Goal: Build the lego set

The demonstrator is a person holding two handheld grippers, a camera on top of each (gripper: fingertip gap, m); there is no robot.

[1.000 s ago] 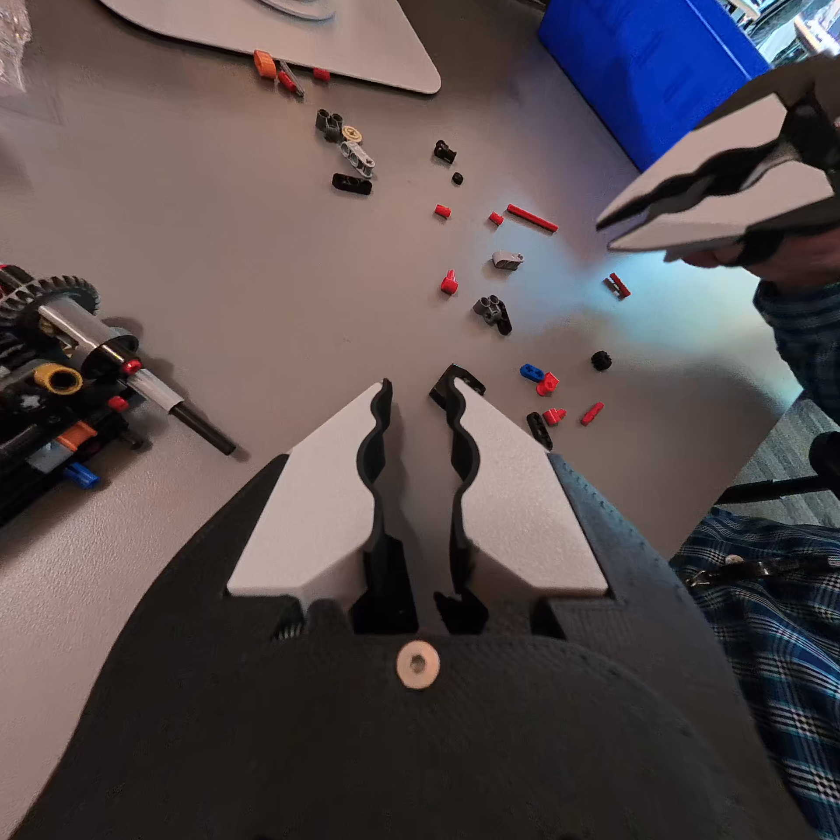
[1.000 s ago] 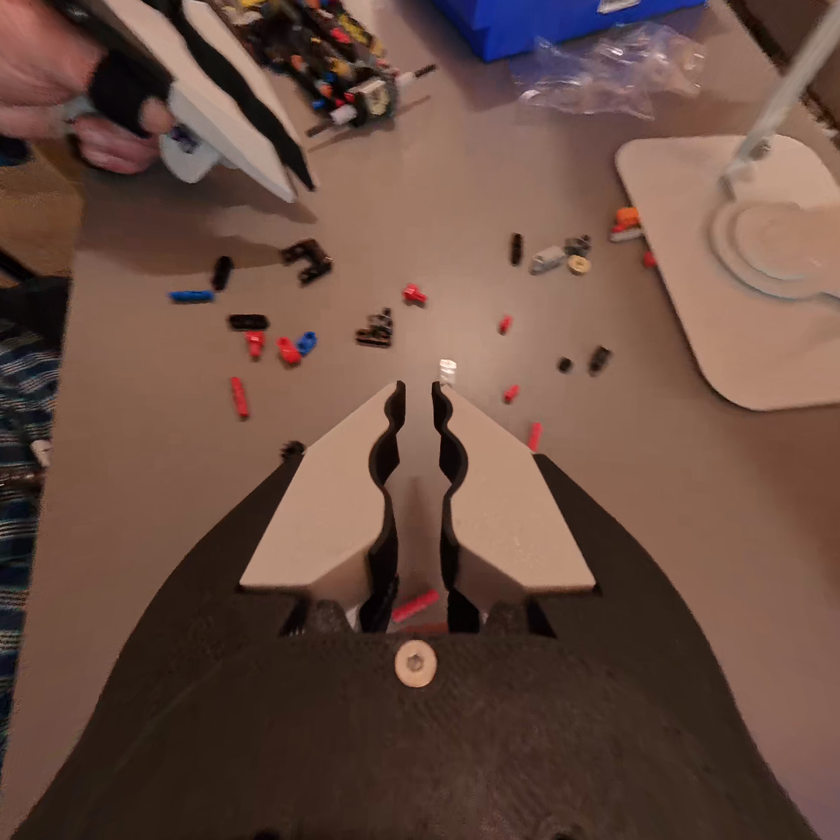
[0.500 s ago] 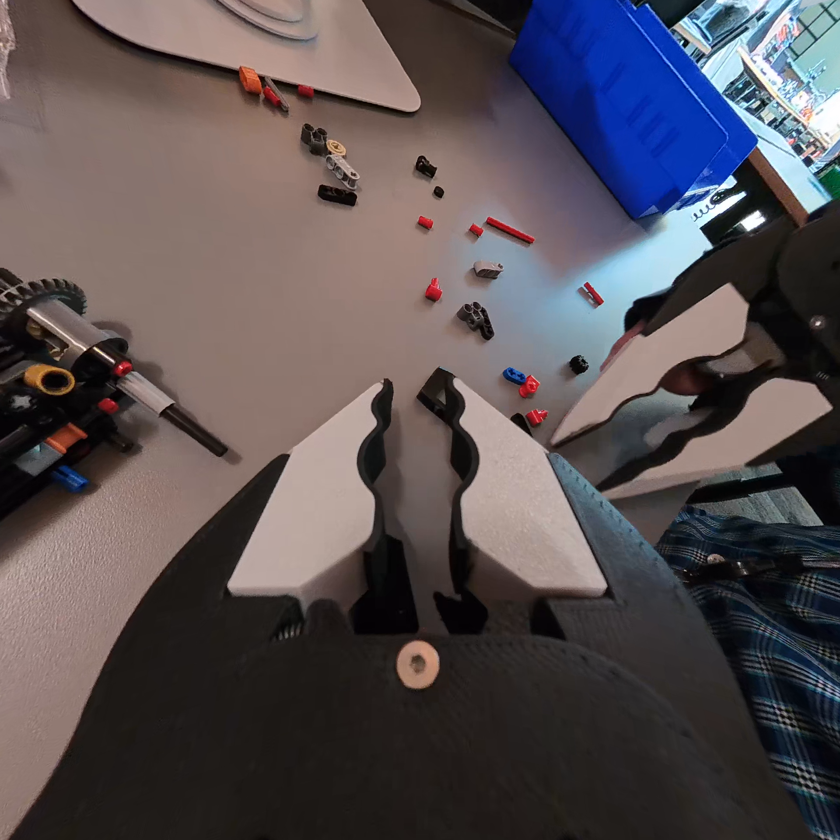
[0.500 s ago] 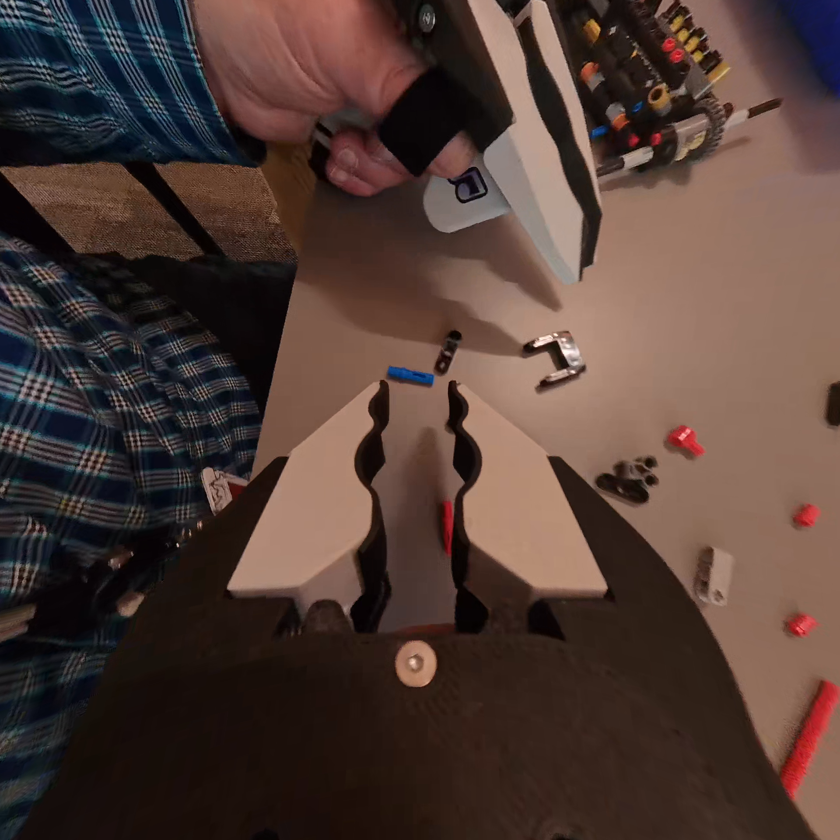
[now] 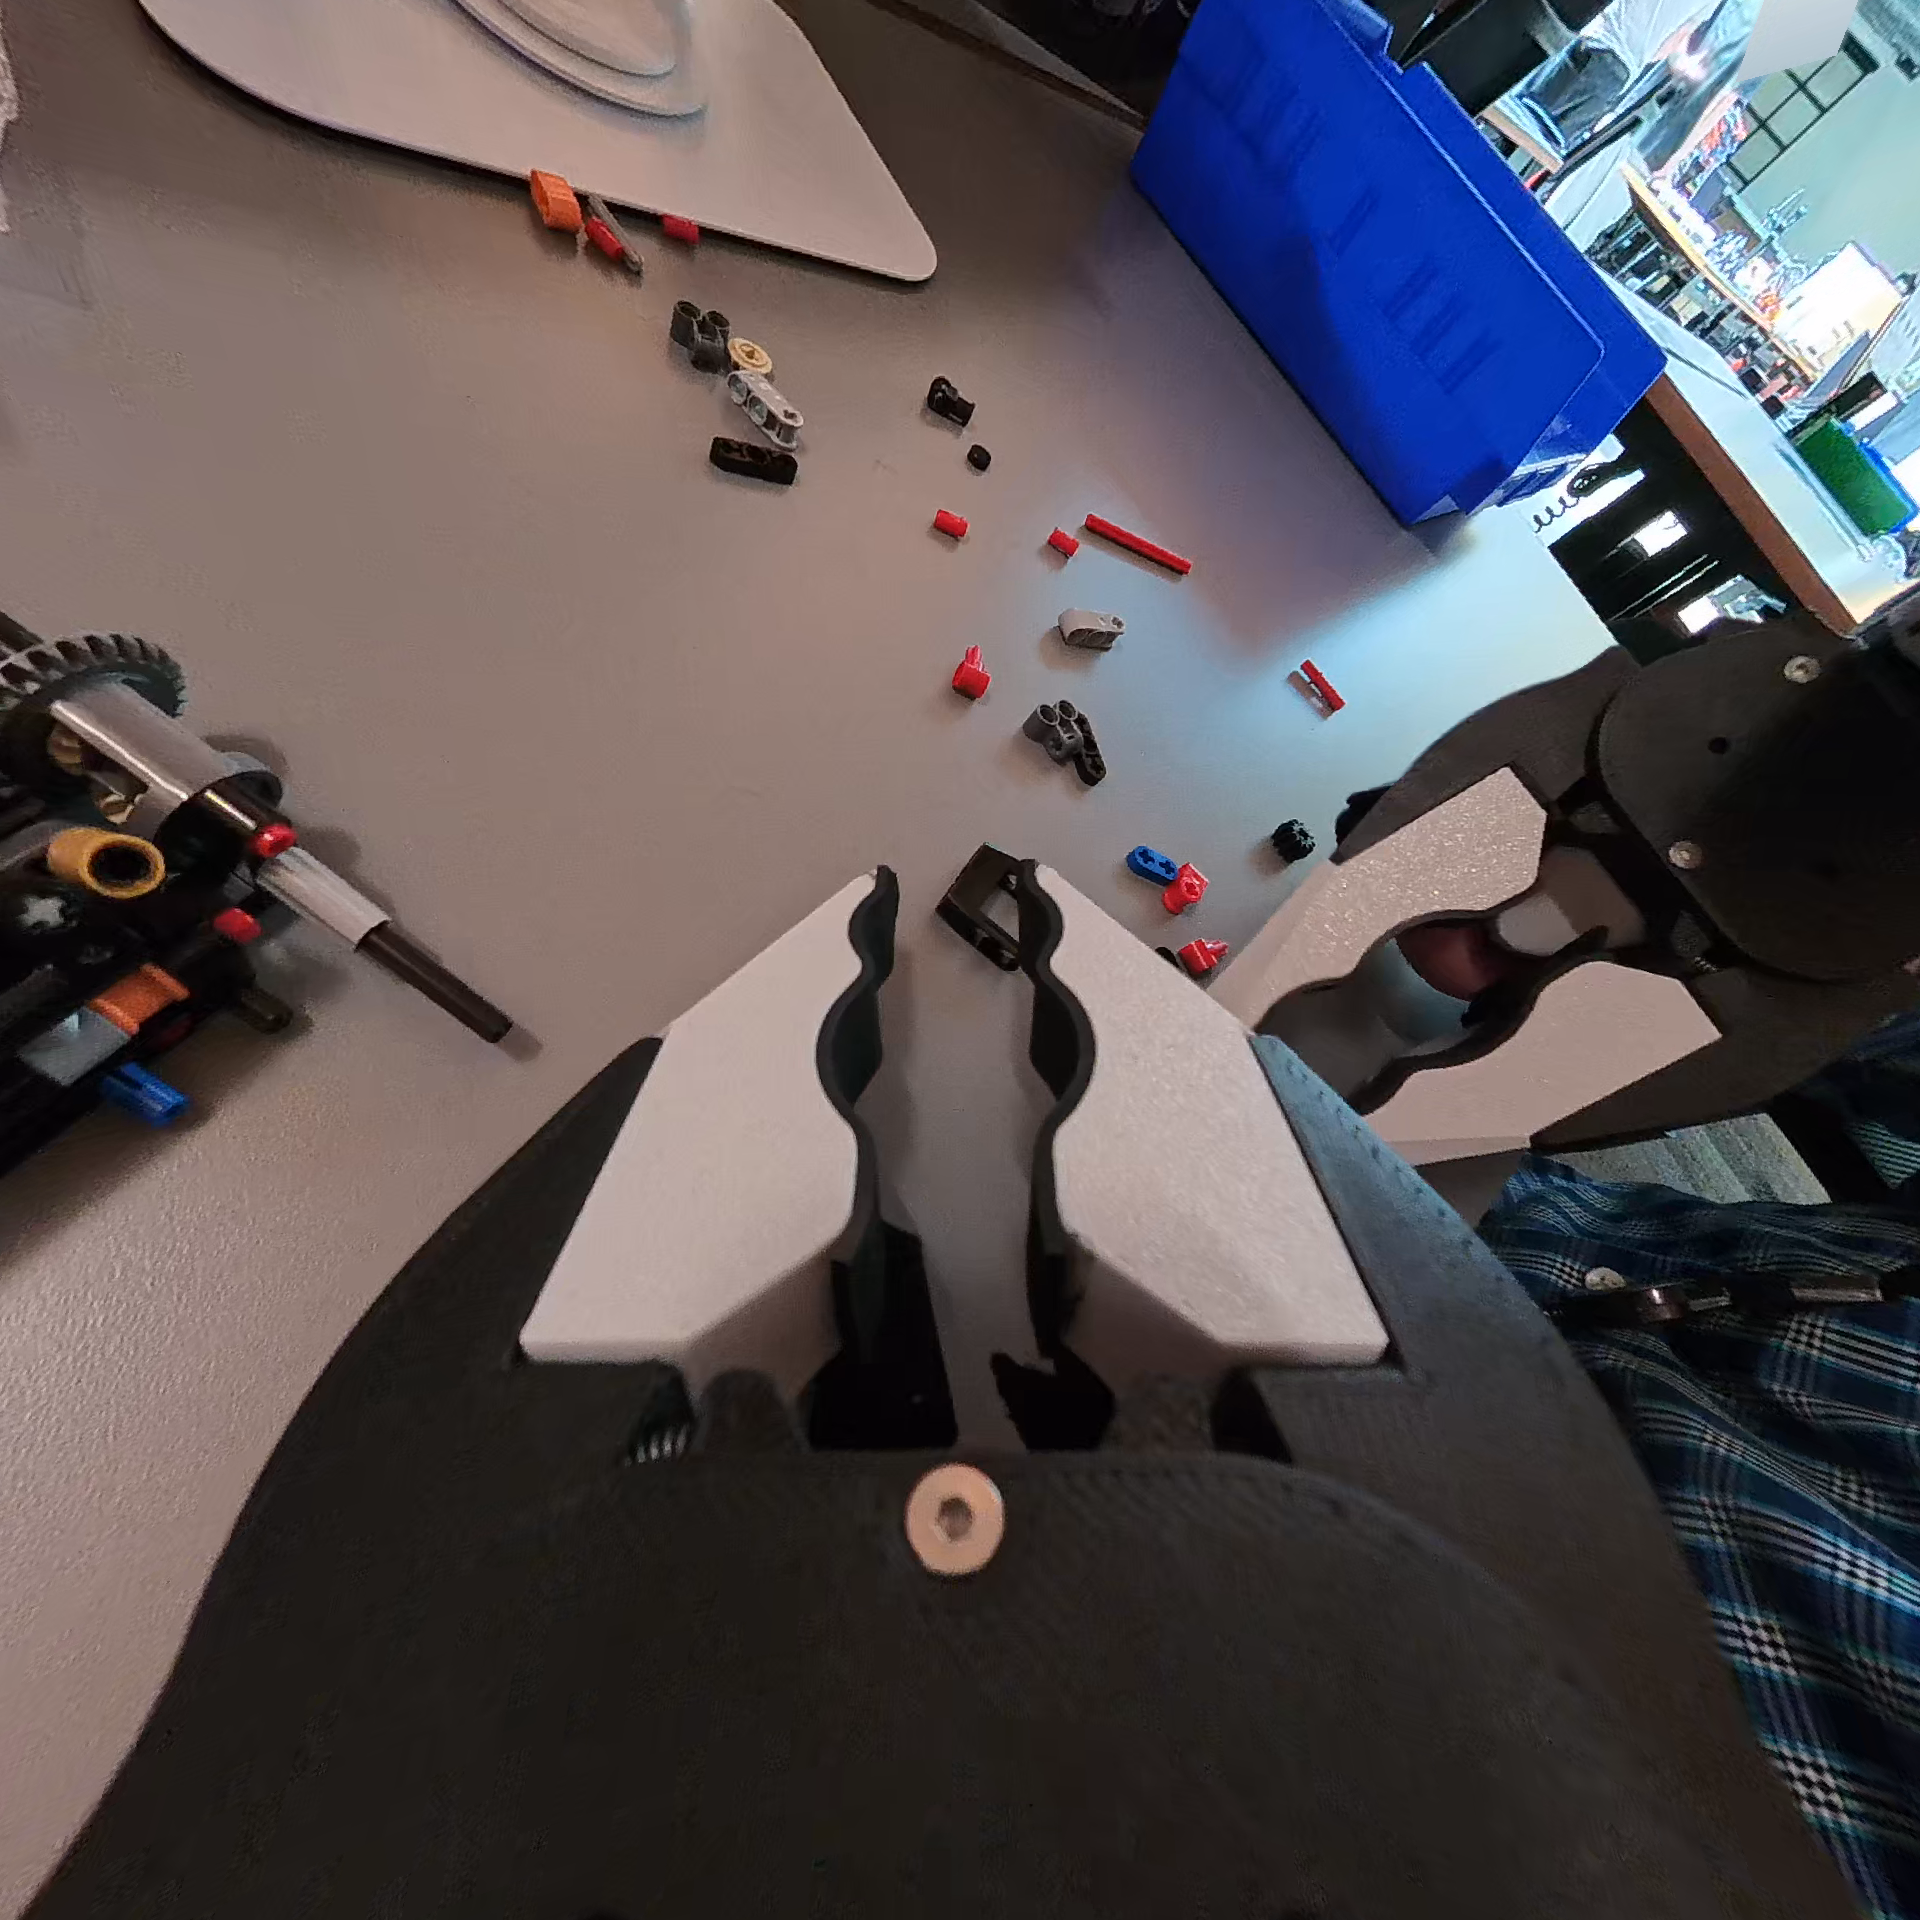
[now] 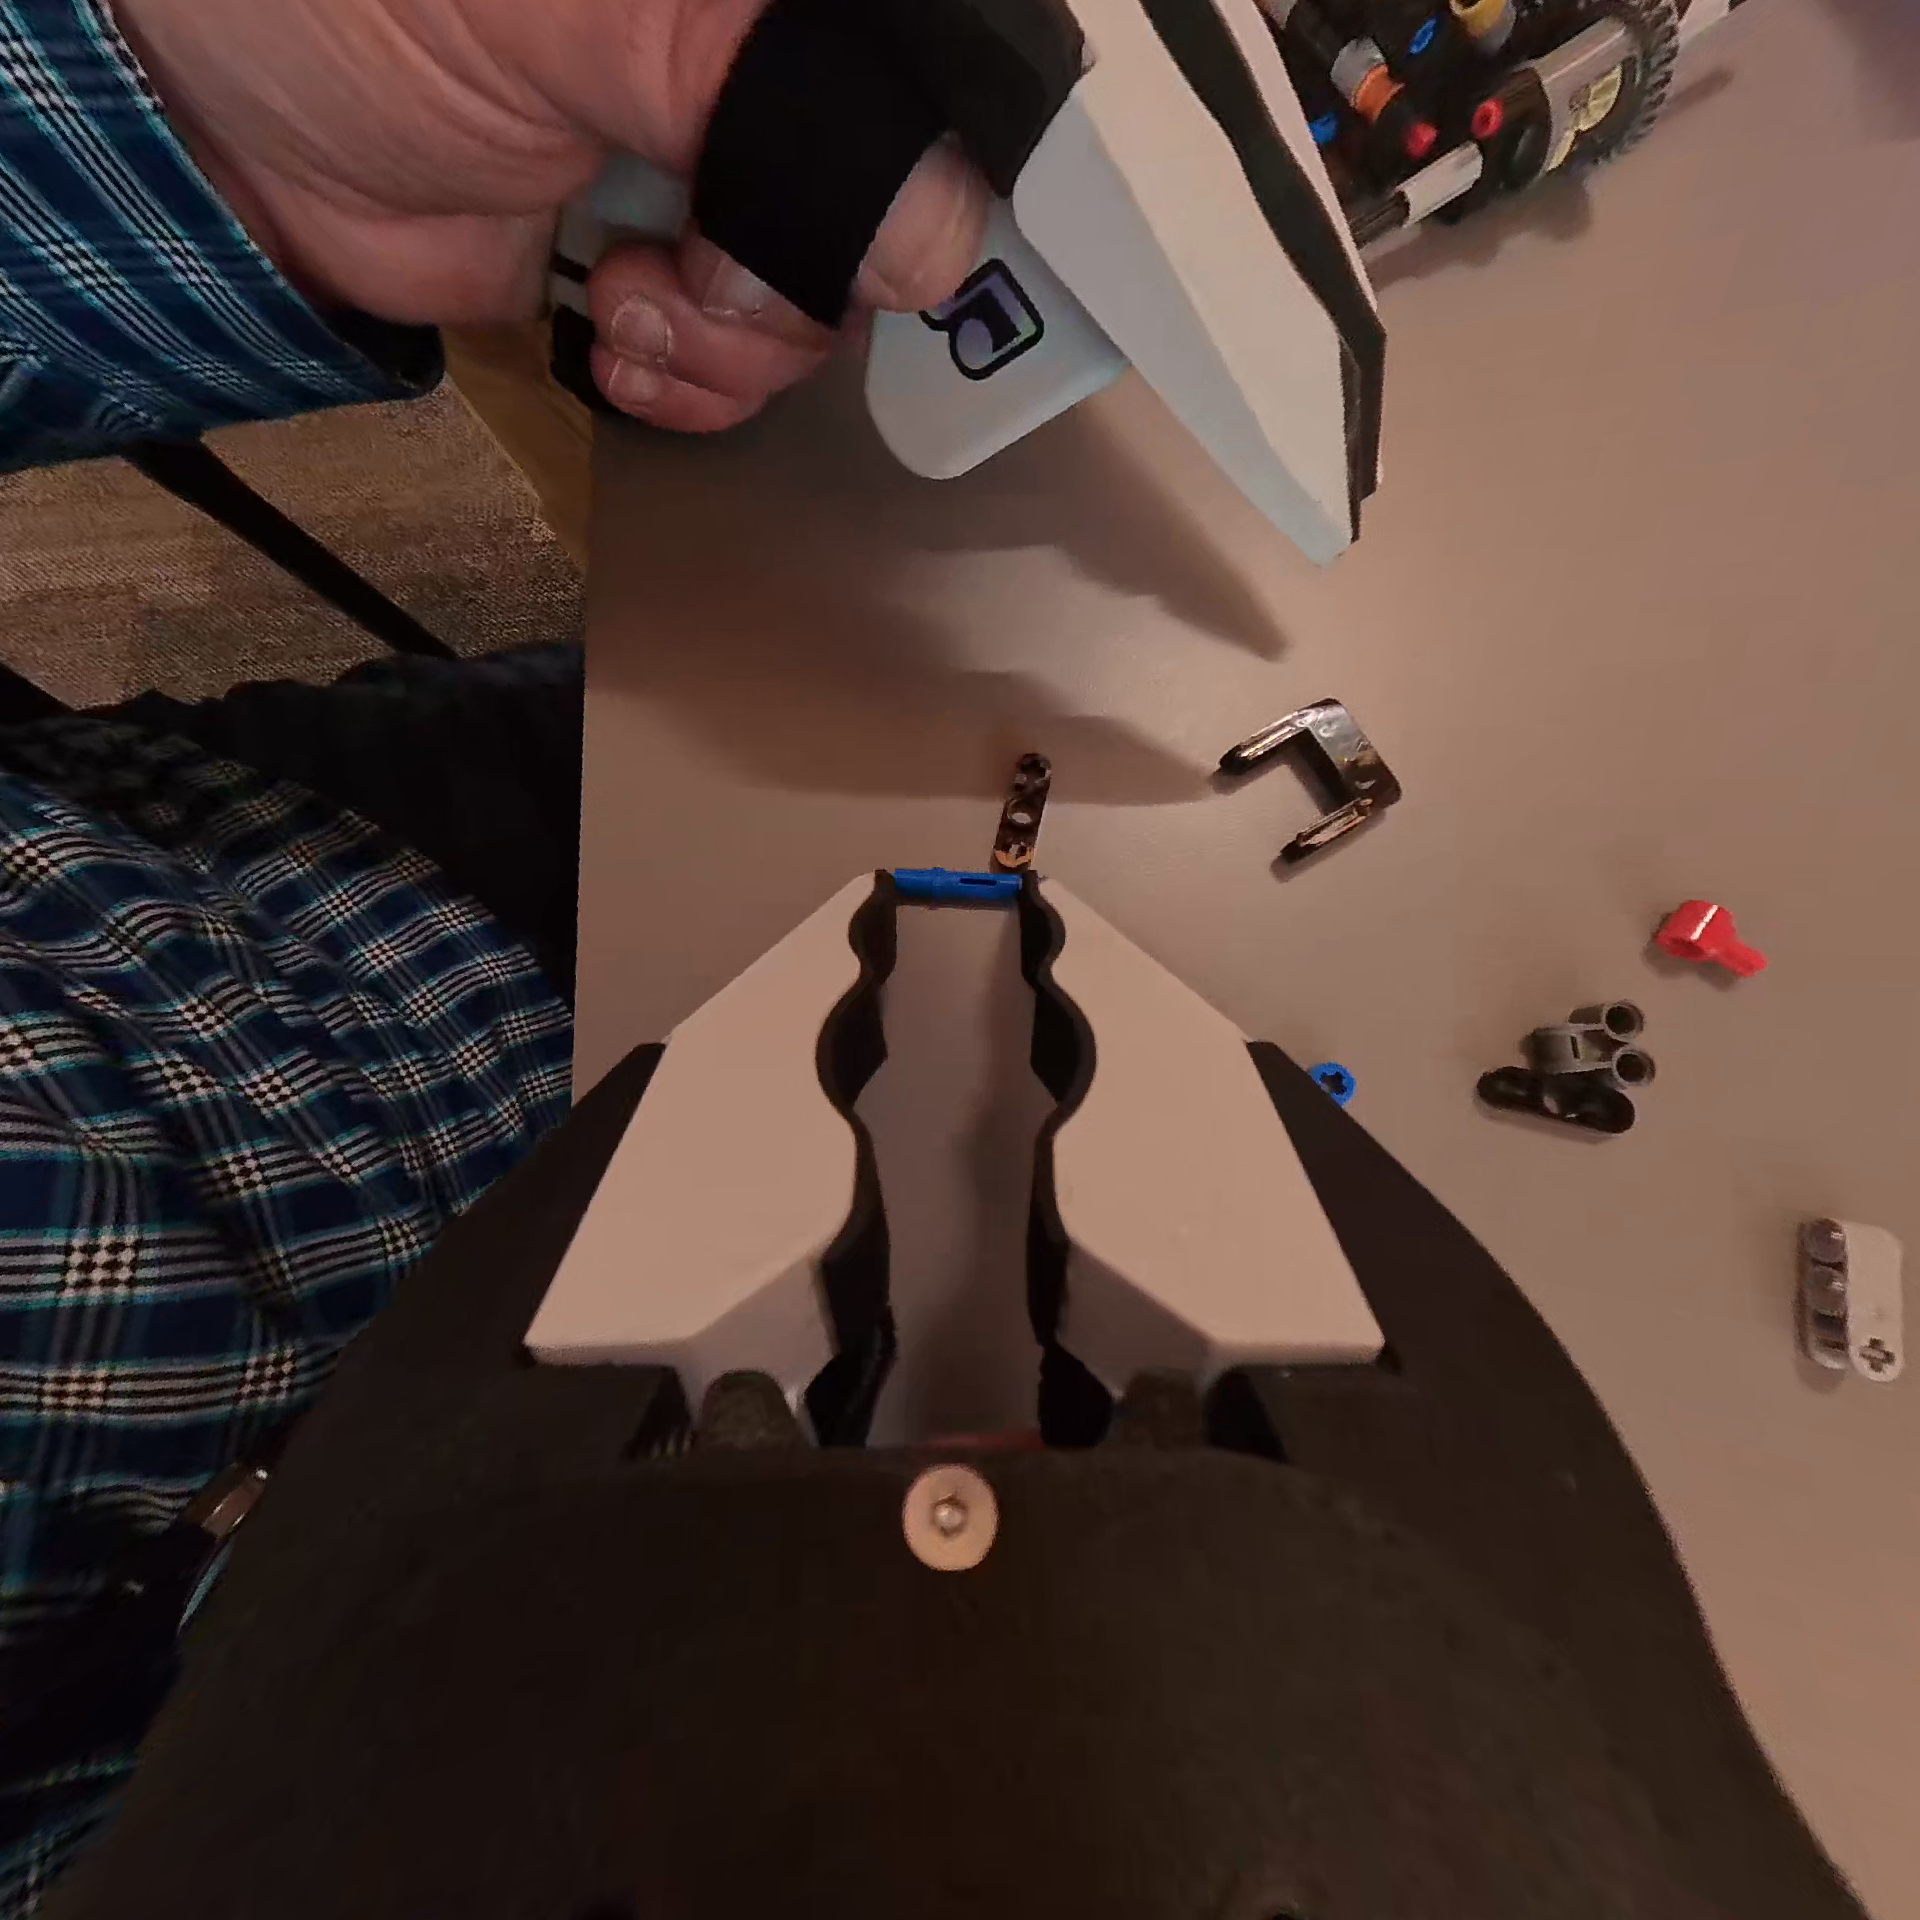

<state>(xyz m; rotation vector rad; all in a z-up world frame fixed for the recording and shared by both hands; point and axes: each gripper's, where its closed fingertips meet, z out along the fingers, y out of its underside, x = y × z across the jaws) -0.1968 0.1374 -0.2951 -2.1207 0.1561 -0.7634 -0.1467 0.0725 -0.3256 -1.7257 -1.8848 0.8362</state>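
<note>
At near table edge, right gripper (image 6: 958, 883) has swung over blue pin (image 6: 956, 885), jaws apart, straddling; grasp next. Left gripper (image 5: 956, 894) idle, apart.

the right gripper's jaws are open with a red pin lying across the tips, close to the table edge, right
Not quite: the pin is blue, not red. The right wrist view shows the right gripper with its jaws open and the blue pin lying across the tips, close to the table edge.

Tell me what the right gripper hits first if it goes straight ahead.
The right gripper would meet the small blue plastic pin, lying crosswise between its open fingertips on the grey table. Whether the tips already touch it is unclear.
</note>
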